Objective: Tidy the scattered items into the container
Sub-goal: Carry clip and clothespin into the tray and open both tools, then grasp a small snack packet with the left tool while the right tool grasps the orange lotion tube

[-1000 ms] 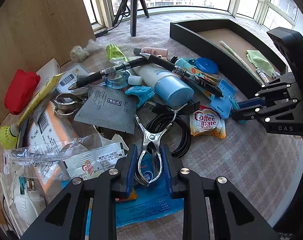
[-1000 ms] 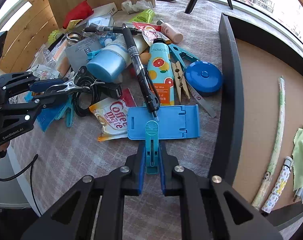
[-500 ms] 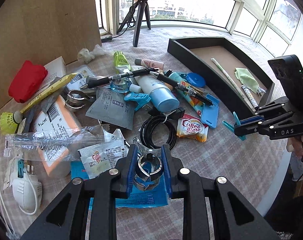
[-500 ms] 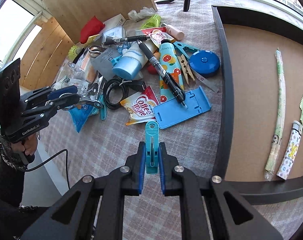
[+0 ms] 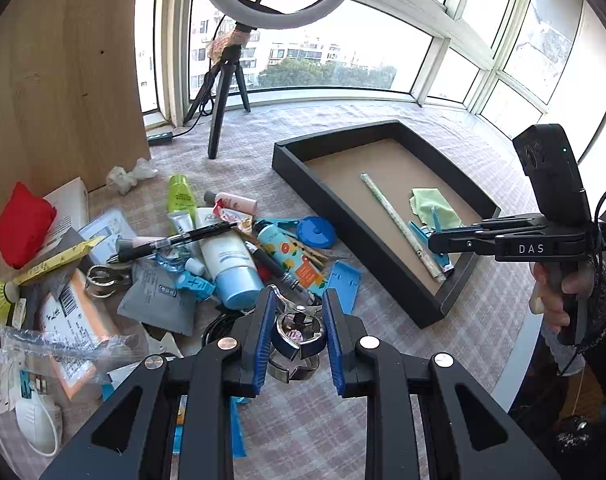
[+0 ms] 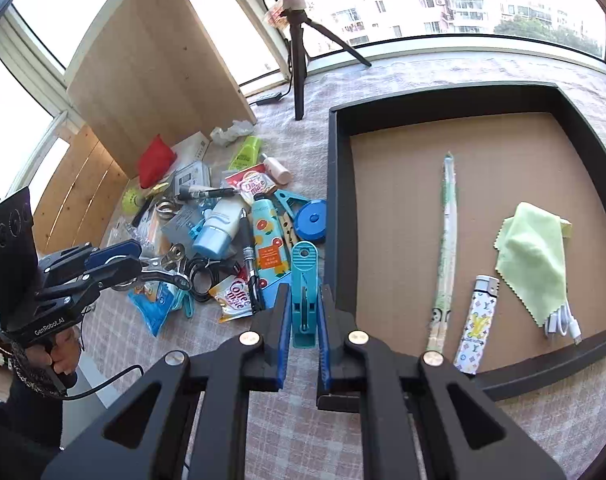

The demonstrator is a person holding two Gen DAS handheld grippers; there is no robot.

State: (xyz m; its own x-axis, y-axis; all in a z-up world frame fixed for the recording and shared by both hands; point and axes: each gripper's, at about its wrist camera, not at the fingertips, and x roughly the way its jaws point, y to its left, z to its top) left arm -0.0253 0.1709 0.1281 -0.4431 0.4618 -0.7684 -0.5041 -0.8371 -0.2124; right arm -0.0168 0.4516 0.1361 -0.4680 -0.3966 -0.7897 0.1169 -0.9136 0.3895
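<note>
My left gripper (image 5: 297, 336) is shut on a metal spring clamp (image 5: 299, 330) and holds it above the table, near the pile of scattered items (image 5: 223, 256). My right gripper (image 6: 304, 328) is shut on a teal plastic clip (image 6: 304, 288) and holds it in the air just left of the black tray's near left rim (image 6: 330, 216). The black tray (image 5: 343, 216) has a brown floor and holds a long wrapped stick (image 6: 445, 248), a green cloth (image 6: 533, 256), a patterned lighter (image 6: 477, 320) and a white cable (image 6: 561, 322).
The pile holds a blue-capped tube (image 5: 231, 264), pens (image 5: 175, 240), an orange-print tube (image 5: 293, 256), a blue tape measure (image 5: 315, 232), a Coffee-mate sachet (image 6: 235, 298) and a black cable coil (image 6: 199, 276). A tripod (image 5: 223, 96) and wooden board (image 5: 63, 80) stand behind.
Both grippers have risen with their clips. The right one has carried the teal clip from the blue phone stand toward the tray. The left one has lifted the metal clamp off the pile.
</note>
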